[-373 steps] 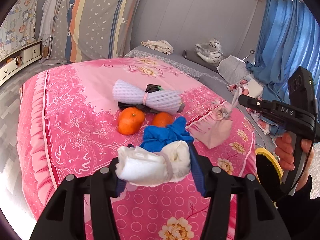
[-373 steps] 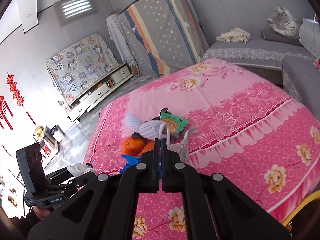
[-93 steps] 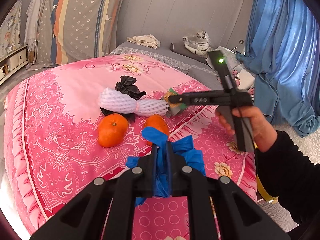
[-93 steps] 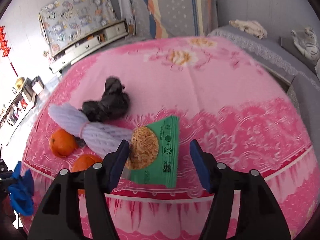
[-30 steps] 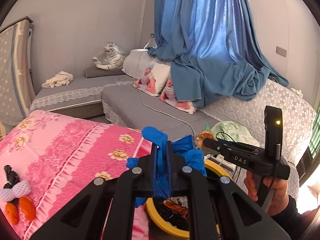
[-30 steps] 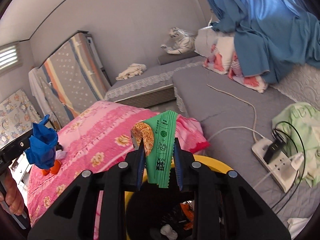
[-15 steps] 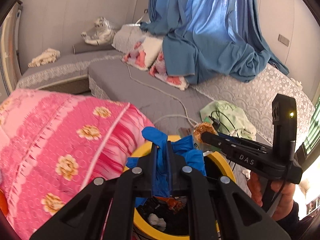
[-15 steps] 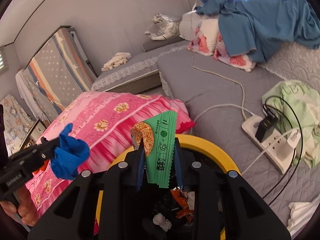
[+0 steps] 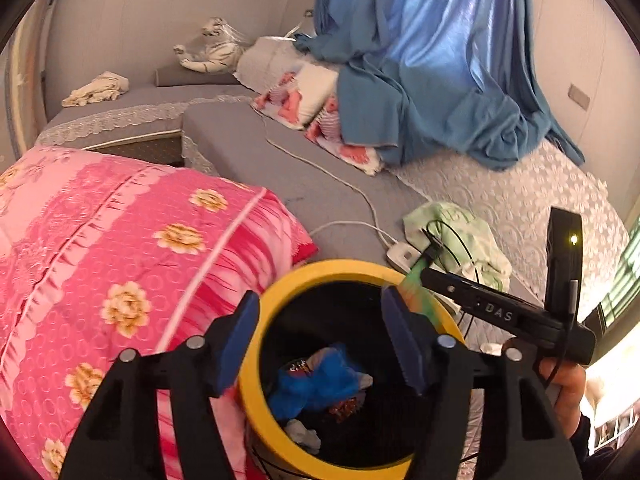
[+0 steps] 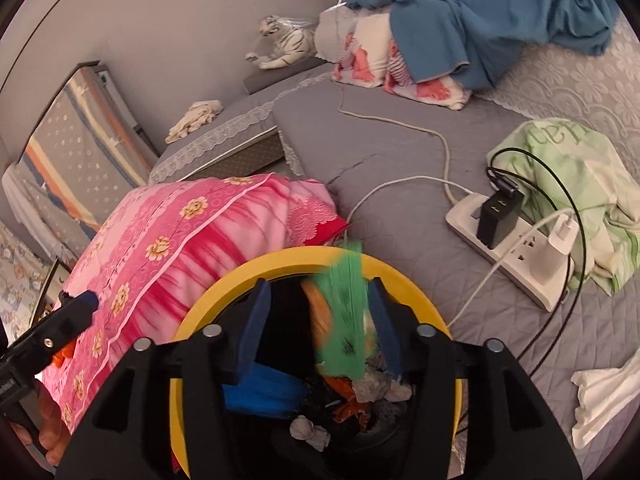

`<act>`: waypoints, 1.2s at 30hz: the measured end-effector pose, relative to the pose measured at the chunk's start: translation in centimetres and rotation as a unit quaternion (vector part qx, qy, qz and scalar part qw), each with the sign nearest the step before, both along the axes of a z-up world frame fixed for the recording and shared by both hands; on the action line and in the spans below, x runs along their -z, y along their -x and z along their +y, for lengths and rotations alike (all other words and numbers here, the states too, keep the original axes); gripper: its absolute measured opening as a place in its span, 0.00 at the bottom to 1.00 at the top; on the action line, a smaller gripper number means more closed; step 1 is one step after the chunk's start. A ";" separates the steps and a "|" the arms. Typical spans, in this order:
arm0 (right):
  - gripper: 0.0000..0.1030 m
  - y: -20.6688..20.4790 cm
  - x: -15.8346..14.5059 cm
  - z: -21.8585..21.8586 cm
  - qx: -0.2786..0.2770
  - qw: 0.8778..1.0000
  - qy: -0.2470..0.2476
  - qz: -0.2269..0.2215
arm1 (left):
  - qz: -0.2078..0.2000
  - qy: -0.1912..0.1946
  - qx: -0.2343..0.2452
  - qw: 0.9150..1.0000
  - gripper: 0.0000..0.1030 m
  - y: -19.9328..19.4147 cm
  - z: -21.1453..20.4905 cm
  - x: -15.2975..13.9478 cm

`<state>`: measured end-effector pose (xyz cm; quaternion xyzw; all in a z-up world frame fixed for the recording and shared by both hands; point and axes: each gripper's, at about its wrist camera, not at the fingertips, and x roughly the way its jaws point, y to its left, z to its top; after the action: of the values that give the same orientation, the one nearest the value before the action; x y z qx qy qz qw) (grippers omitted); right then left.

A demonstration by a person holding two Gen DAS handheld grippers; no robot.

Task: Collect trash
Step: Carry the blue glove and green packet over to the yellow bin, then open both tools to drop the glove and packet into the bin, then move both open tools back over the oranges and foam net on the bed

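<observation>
A yellow-rimmed bin (image 9: 280, 292) with a black liner stands below both grippers. In the left wrist view my left gripper (image 9: 320, 304) hangs over its mouth, jaws opening, nothing between them. The blue glove (image 9: 316, 384) lies inside on other trash. In the right wrist view my right gripper (image 10: 320, 320) is over the same bin (image 10: 280, 260), jaws opening. The green noodle packet (image 10: 344, 320) is a blur between the pads, sliding down, loose from them. The blue glove (image 10: 264, 392) shows below. My right gripper (image 9: 424, 276) also enters the left view from the right, held by a hand.
The pink flowered bedspread (image 9: 120, 248) hangs against the bin's left side. A white power strip (image 10: 508, 248) with plugs and cables lies on the grey mattress (image 10: 384, 136) just right of the bin, beside a green cloth (image 10: 580, 168). Blue curtain (image 9: 420, 60) behind.
Both grippers sank closer over the bin. The left jaws opened and the blue glove fell in. The right jaws opened and the green packet started to slip down.
</observation>
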<state>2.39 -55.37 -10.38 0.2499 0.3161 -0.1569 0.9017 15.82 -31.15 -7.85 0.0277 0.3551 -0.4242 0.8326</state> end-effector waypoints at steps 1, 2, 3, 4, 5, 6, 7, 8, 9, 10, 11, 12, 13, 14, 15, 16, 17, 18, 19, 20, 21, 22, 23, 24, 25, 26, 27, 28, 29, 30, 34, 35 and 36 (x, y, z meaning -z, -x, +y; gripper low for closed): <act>0.53 0.2 -0.2 -0.1 0.003 1.000 0.001 -0.003 | 0.000 0.003 -0.012 1.000 0.64 -0.4 0.7 -0.2; 0.54 0.3 -0.3 -0.1 0.004 1.000 0.002 -0.007 | 0.001 0.006 -0.018 1.000 0.65 -0.6 1.2 -0.4; 0.55 0.5 -0.6 0.0 0.003 1.000 0.003 -0.013 | 0.001 0.008 -0.023 1.000 0.65 -0.8 1.6 -0.6; 0.59 0.6 -0.9 0.1 0.002 1.000 0.004 -0.021 | -0.002 0.008 -0.032 0.999 0.68 -1.0 2.2 -0.8; 0.63 0.7 -1.3 0.2 0.000 1.000 0.004 -0.030 | -0.007 0.009 -0.042 0.999 0.73 -1.2 2.9 -1.0; 0.69 0.9 -1.6 0.4 -0.003 0.999 0.003 -0.042 | -0.010 0.011 -0.050 0.999 0.75 -1.3 3.4 -1.3; 0.75 1.0 -2.1 0.6 -0.008 0.998 0.003 -0.057 | -0.014 0.017 -0.064 0.998 0.79 -1.6 4.4 -1.6; 0.77 1.0 -2.7 0.9 -0.016 0.997 0.003 -0.073 | -0.016 0.021 -0.073 0.997 0.81 -1.8 5.2 -1.9; 0.81 1.1 -3.2 1.2 -0.025 0.996 0.005 -0.086 | -0.019 0.024 -0.081 0.996 0.81 -2.0 5.9 -2.2; 0.86 1.0 -3.6 1.6 -0.032 0.995 0.008 -0.094 | -0.026 0.028 -0.095 0.995 0.85 -2.2 7.0 -2.7; 0.88 0.9 -4.2 2.0 -0.040 0.994 0.015 -0.102 | -0.032 0.031 -0.105 0.993 0.88 -2.4 7.8 -3.1; 0.91 0.6 -4.8 2.8 -0.051 0.992 0.025 -0.109 | -0.037 0.033 -0.114 0.992 0.89 -2.5 8.5 -3.5; 0.91 0.3 -5.2 3.4 -0.062 0.991 0.032 -0.112 | -0.045 0.037 -0.130 0.990 0.90 -2.7 9.8 -4.0; 0.91 0.0 -5.6 4.1 -0.074 0.990 0.038 -0.115 | -0.048 0.038 -0.138 0.989 0.90 -2.8 10.7 -4.2; 0.92 -0.5 -6.0 5.1 -0.091 0.987 0.047 -0.122 | -0.052 0.038 -0.149 0.987 0.90 -3.0 11.6 -4.5; 0.92 -1.0 -6.4 6.0 -0.105 0.985 0.051 -0.129 | -0.054 0.037 -0.162 0.985 0.91 -3.3 13.0 -4.8; 0.92 -1.3 -6.6 6.8 -0.116 0.983 0.053 -0.132 | -0.056 0.036 -0.169 0.983 0.91 -3.4 13.9 -5.0; 0.92 -2.1 -6.9 7.9 -0.138 0.980 0.056 -0.135 | -0.059 0.035 -0.175 0.982 0.91 -3.4 14.7 -5.1; 0.92 -2.6 -7.2 8.9 -0.151 0.977 0.057 -0.137 | -0.065 0.030 -0.188 0.980 0.91 -3.4 16.0 -5.2; 0.92 -3.1 -7.4 9.8 -0.165 0.975 0.057 -0.139 | -0.072 0.025 -0.201 0.977 0.91 -3.5 17.3 -5.2; 0.92 -3.7 -7.6 10.7 -0.180 0.972 0.057 -0.142 | -0.076 0.021 -0.210 0.975 0.91 -3.5 18.1 -5.2; 0.92 -4.6 -7.9 12.2 -0.203 0.967 0.058 -0.144 | -0.079 0.016 -0.224 0.971 0.91 -3.6 19.6 -5.1; 0.92 -5.1 -8.0 13.1 -0.215 0.964 0.060 -0.145 | -0.079 0.012 -0.234 0.969 0.91 -3.7 20.7 -5.0; 0.92 -6.1 -8.1 14.6 -0.237 0.958 0.064 -0.146 | -0.077 0.010 -0.245 0.966 0.91 -3.8 21.9 -4.9; 0.92 -6.8 -8.2 15.6 -0.252 0.955 0.067 -0.144 | -0.074 0.007 -0.260 0.963 0.91 -3.9 23.5 -4.7; 0.92 -7.8 -8.2 17.0 -0.273 0.949 0.073 -0.140 | -0.071 0.006 -0.273 0.959 0.91 -4.0 24.8 -4.5; 0.92 -8.9 -8.2 18.4 -0.291 0.944 0.077 -0.136 | -0.068 0.005 -0.286 0.956 0.91 -4.1 26.3 -4.2; 0.92 -9.7 -8.2 19.4 -0.308 0.939 0.080 -0.133 | -0.066 0.003 -0.297 0.953 0.91 -4.1 27.5 -4.0; 0.92 -10.6 -8.1 20.6 -0.325 0.933 0.082 -0.129 | -0.063 0.001 -0.308 0.949 0.91 -4.1 28.7 -3.7; 0.92 -11.8 -8.2 22.2 -0.346 0.926 0.087 -0.122 | -0.059 -0.001 -0.316 0.947 0.91 -4.1 29.6 -3.4; 0.91 -15.0 -8.1 27.8 -0.404 0.900 0.124 -0.107 | -0.036 -0.005 -0.353 0.935 0.91 -4.1 33.8 -2.0; 0.92 -16.0 -8.1 29.3 -0.419 0.892 0.133 -0.101 | -0.031 -0.007 -0.361 0.932 0.91 -4.0 34.8 -1.6; 0.92 -16.7 -8.1 30.2 -0.430 0.887 0.136 -0.097 | -0.027 -0.007 -0.365 0.930 0.91 -4.0 35.4 -1.3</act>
<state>19.06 -25.19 -2.28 -0.0216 0.2794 0.2294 0.9321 19.81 4.21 -6.53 -0.0868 0.3208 -0.0873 0.9391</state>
